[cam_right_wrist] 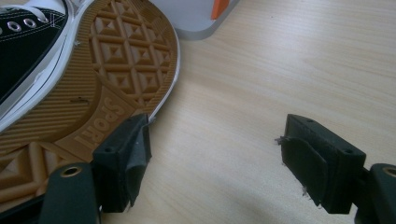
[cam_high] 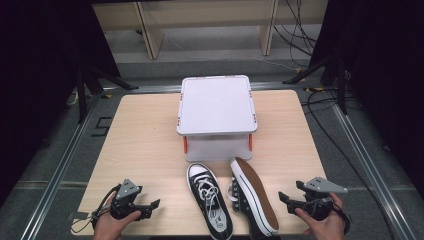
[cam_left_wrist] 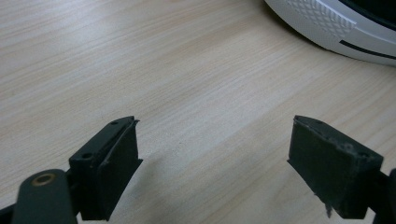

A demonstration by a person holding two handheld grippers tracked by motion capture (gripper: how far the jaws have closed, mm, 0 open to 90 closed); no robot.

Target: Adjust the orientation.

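Black canvas shoes lie between two waiting claws.
Left claw (cam_high: pixel 148 205) and right claw (cam_high: pixel 289 200) rest wide, empty; tipped shoe (cam_high: pixel 254 195) just beside the right, likely awaiting the lidded box (cam_high: pixel 216 105).

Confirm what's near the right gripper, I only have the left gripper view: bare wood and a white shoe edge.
Observer: The right gripper is open, beside a sneaker lying on its side, tan sole facing it.
Operator: Is the shoe I see that one?
Observer: No, yours is the upright sneaker, laces up, left of the tipped one.
Operator: Anything beyond the shoes?
Observer: A white lidded box with orange latches stands just behind them.
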